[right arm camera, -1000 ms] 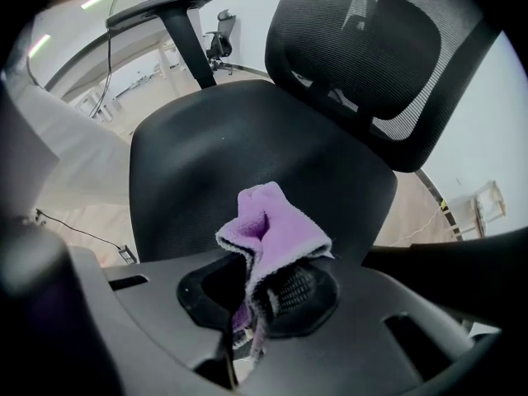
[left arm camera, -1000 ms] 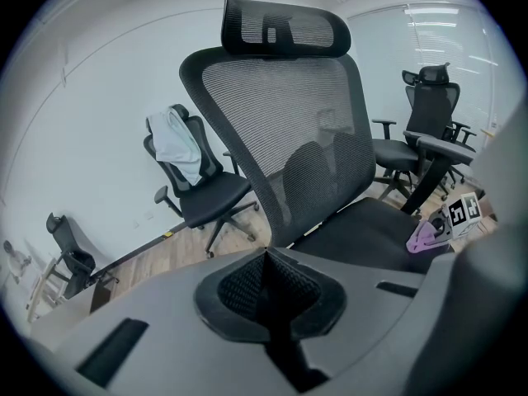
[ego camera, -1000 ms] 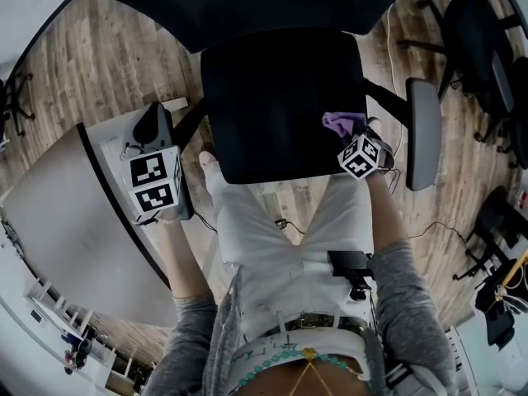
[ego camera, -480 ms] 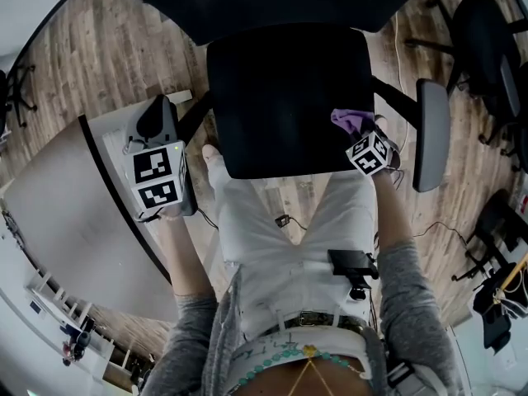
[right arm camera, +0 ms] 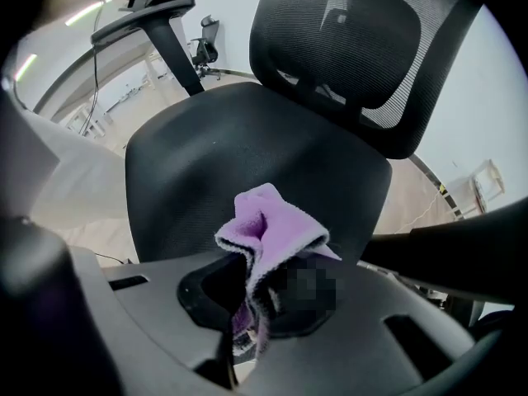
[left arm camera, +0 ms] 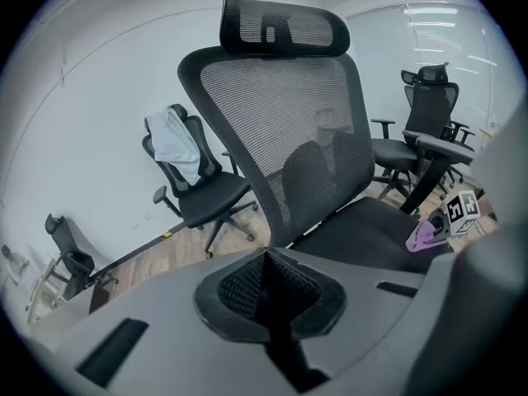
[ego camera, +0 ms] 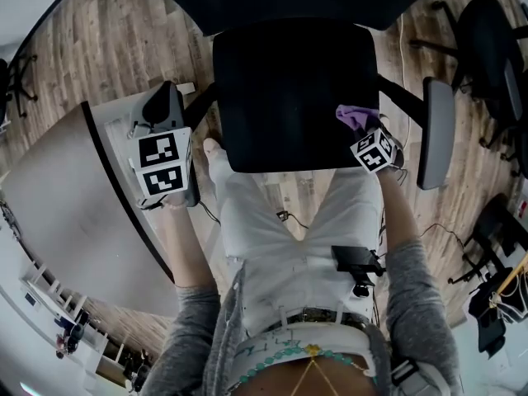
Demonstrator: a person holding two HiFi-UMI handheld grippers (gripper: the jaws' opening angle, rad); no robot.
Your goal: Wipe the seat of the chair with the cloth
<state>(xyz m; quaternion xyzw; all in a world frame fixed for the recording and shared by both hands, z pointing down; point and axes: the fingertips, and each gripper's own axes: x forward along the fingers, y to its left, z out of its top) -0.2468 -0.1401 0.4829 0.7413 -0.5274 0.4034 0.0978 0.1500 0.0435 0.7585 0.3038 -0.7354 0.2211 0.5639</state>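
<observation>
**Cloth (right arm camera: 268, 229) being held at the edge of the seat (ego camera: 289, 89)**

The purple cloth is being pinched in the right gripper (right arm camera: 252, 304), bunched above the jaws over the seat's front right corner. Contact with the seat cannot be told. The left gripper (left arm camera: 268, 283) is being held off the chair's left side, its jaws together on nothing. For a good wipe, the bundle is probably best pressed low onto the seat and drawn across in overlapping strokes, with the grip kept firm.
</observation>
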